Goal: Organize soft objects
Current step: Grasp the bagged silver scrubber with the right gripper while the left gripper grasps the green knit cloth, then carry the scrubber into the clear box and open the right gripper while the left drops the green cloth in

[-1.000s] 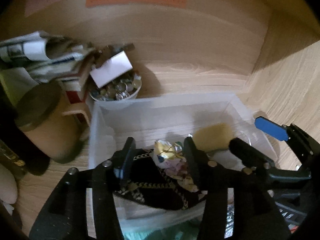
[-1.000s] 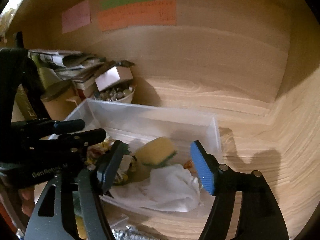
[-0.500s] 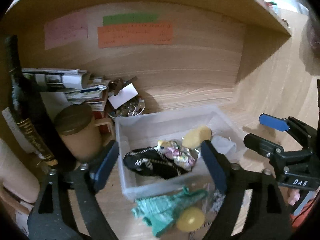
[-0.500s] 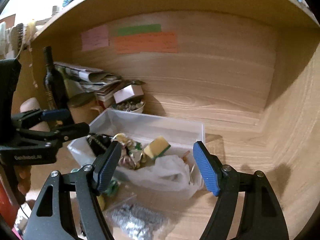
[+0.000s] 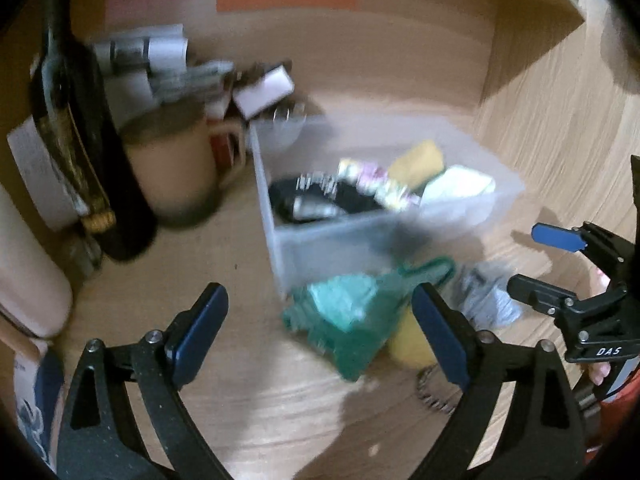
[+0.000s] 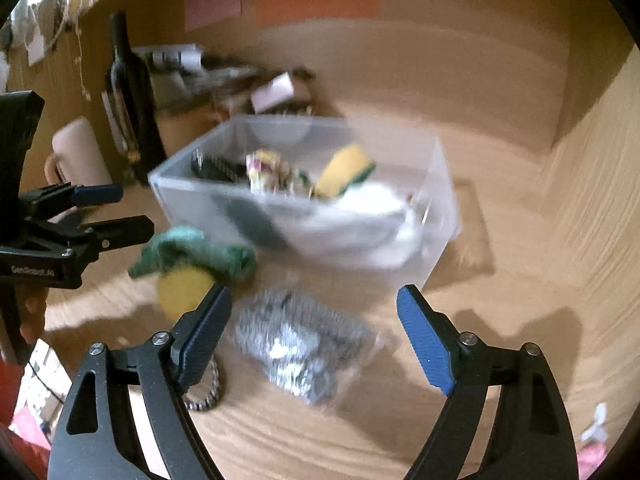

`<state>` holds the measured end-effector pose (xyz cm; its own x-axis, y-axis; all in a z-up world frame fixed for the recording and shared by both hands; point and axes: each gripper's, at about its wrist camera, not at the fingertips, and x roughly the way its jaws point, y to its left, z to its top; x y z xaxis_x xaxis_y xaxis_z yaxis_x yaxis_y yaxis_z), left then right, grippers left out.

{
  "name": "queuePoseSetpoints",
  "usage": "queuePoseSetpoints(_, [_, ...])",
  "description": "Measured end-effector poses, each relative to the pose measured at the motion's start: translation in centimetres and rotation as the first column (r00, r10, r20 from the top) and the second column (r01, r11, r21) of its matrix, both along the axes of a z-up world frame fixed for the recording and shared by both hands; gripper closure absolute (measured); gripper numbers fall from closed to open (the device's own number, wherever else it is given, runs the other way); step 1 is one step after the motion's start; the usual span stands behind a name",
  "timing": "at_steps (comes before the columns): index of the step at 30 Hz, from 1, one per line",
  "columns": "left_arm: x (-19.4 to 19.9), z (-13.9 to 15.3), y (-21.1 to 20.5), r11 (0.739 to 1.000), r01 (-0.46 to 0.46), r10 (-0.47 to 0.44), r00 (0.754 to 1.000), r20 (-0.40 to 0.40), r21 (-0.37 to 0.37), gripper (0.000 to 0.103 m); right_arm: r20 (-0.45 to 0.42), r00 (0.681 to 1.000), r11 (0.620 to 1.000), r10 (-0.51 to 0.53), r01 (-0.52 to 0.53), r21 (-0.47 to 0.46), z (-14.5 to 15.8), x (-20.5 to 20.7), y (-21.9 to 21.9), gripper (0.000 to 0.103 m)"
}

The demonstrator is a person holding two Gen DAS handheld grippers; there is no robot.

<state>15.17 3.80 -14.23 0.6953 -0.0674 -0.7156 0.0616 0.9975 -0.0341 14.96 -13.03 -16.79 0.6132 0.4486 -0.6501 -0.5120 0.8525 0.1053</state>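
A clear plastic bin (image 5: 328, 240) (image 6: 436, 184) stands on the wooden desk and holds a black patterned cloth (image 5: 320, 200), a colourful bundle (image 6: 272, 172), a yellow sponge (image 6: 344, 168) and a white cloth (image 6: 372, 208). In front of it lie a green cloth (image 5: 348, 316) (image 6: 192, 252), a yellow ball (image 6: 180, 292) and a silvery bag (image 6: 300, 344). My left gripper (image 5: 320, 336) is open and empty, above the green cloth. My right gripper (image 6: 316, 332) is open and empty, above the silvery bag.
A dark bottle (image 5: 80, 140), a tan mug (image 5: 176, 168), stacked papers (image 5: 160, 64) and a small white box (image 5: 264, 88) crowd the back left. Wooden walls close the back and the right. A striped hair tie (image 6: 208, 396) lies near my right gripper's left finger.
Both grippers have pulled back and away from the bin. My left gripper let go of the black cloth and colourful bundle, which now lie in the bin. The view is motion-blurred.
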Motion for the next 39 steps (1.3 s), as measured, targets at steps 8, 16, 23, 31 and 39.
queuePoseSetpoints(8, [1.3,-3.1,0.2,0.996,0.023,-0.031,0.996,-0.085,-0.084,0.032,-0.109,0.993,0.998,0.043,-0.048,-0.04,-2.4,0.7,1.1,0.022])
queuePoseSetpoints(16, [1.7,-3.6,-0.9,0.994,0.068,-0.075,0.994,-0.082,-0.082,0.061,-0.127,0.991,0.997,0.046,-0.053,-0.048,-3.2,0.6,1.0,0.051])
queuePoseSetpoints(23, [1.0,-2.5,-0.9,0.994,0.074,-0.079,0.995,-0.064,-0.076,0.088,-0.092,0.995,0.998,0.032,-0.036,-0.044,-2.9,0.1,0.4,0.079])
queuePoseSetpoints(31, [-0.9,-0.2,-0.6,0.996,0.065,-0.066,0.998,-0.003,-0.063,0.094,-0.052,0.998,1.0,0.021,-0.02,0.012,-1.0,-0.7,-1.3,0.084])
queuePoseSetpoints(39, [-2.8,3.5,-0.1,0.995,0.053,-0.046,0.994,0.096,-0.079,0.098,0.062,0.998,0.998,-0.033,0.029,0.063,2.9,-1.8,-4.3,0.084])
